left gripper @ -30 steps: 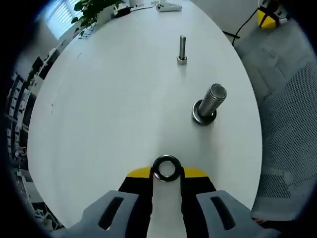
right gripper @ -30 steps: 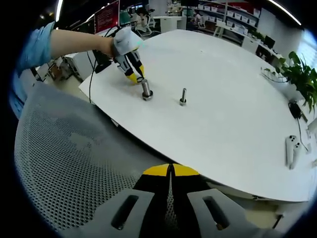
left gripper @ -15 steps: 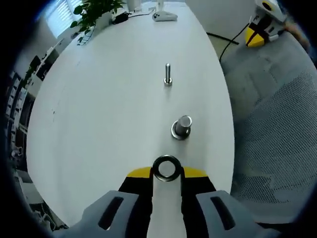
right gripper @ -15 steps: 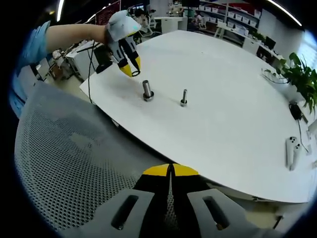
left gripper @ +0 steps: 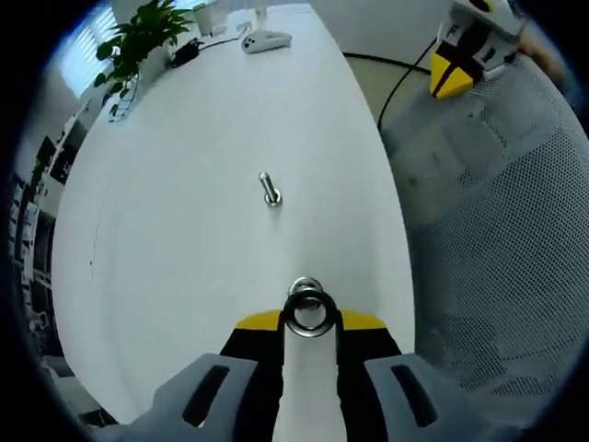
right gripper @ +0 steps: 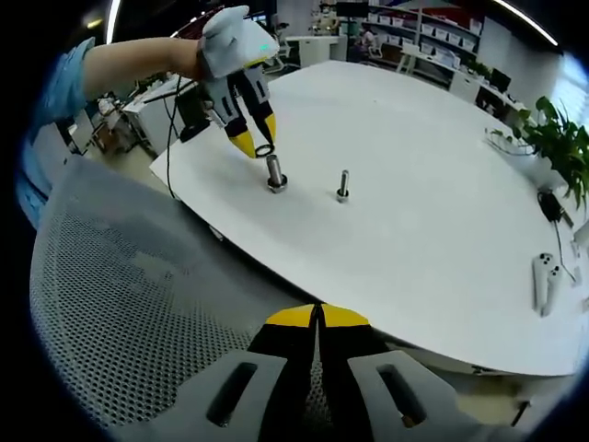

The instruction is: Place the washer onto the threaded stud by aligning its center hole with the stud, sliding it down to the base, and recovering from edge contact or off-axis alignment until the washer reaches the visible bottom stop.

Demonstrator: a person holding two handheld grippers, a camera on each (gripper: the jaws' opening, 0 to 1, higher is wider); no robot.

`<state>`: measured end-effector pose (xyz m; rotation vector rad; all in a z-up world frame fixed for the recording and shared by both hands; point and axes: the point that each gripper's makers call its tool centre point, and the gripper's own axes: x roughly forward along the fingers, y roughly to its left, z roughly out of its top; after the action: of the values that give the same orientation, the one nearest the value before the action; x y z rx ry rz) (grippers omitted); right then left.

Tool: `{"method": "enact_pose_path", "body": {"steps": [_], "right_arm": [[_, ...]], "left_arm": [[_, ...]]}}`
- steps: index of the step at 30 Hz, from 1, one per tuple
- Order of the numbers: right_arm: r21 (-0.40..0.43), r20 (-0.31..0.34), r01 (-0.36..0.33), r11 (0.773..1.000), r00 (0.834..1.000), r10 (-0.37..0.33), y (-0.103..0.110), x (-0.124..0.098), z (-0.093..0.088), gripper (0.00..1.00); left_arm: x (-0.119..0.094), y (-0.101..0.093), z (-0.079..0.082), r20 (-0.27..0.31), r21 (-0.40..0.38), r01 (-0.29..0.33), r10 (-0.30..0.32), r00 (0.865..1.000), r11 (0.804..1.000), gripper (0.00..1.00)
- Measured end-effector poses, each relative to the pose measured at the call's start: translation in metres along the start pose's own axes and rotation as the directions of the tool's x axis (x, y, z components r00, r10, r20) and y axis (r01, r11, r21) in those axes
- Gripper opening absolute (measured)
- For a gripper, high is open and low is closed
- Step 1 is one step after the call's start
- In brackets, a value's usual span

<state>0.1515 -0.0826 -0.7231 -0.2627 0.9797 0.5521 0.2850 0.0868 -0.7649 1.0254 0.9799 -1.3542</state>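
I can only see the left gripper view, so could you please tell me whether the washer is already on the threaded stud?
Observer: Not yet. In the right gripper view the washer sits just above the tip of the threaded stud, held by the left gripper.
Operator: Thank you. Is the stud upright?
Observer: Yes, it stands upright on the white table.
Operator: And what is the right gripper doing?
Observer: The right gripper is shut, holding nothing, over a mesh chair.
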Motion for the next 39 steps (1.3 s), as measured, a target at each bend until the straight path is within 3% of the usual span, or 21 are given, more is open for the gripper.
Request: {"method": "enact_pose_path", "body": {"steps": [9,12,15,18,25,32,36,38,39], "right_arm": [[-0.01,0.004,-0.011,1.0,1.0,0.011,0.002,0.001,0.001,0.04],[-0.016,0.004,-0.018,1.0,1.0,0.018,0.003,0.001,0.001,0.04],[-0.023,0.005,-0.025,0.999,1.0,0.025,0.004,0.001,0.001,0.04],[-0.035,0.013,-0.034,0.999,0.999,0.034,0.005,0.0,0.003,0.04],[-0.072,0.025,-0.069,0.995,0.997,0.071,0.012,0.0,0.005,0.04],[-0.107,0.051,-0.114,0.988,0.991,0.12,0.021,-0.001,0.01,0.04],[-0.133,0.064,-0.141,0.981,0.987,0.15,0.026,-0.002,0.012,0.04],[-0.145,0.067,-0.157,0.977,0.983,0.168,0.029,-0.002,0.013,0.04],[-0.151,0.067,-0.163,0.975,0.982,0.175,0.03,-0.003,0.013,0.04]], "left_arm": [[0.008,0.004,0.007,-0.032,-0.005,0.02,-0.02,0.999,1.0,0.18],[0.006,0.003,0.0,-0.084,0.031,0.009,-0.007,0.996,0.999,0.18],[0.005,0.0,-0.004,-0.095,0.035,0.017,-0.014,0.995,0.999,0.18],[0.008,0.005,-0.001,-0.087,0.01,0.004,-0.003,0.996,1.0,0.18],[0.029,0.002,-0.007,-0.143,0.01,0.004,-0.002,0.99,1.0,0.18],[0.052,0.002,-0.014,-0.181,-0.053,-0.001,-0.009,0.984,0.999,0.18],[0.057,0.004,-0.016,-0.201,-0.07,-0.029,0.015,0.979,0.997,0.19],[0.057,0.0,-0.021,-0.227,-0.112,-0.013,-0.013,0.974,0.994,0.2],[0.055,-0.001,-0.021,-0.221,-0.096,-0.016,-0.005,0.975,0.995,0.2]]}}
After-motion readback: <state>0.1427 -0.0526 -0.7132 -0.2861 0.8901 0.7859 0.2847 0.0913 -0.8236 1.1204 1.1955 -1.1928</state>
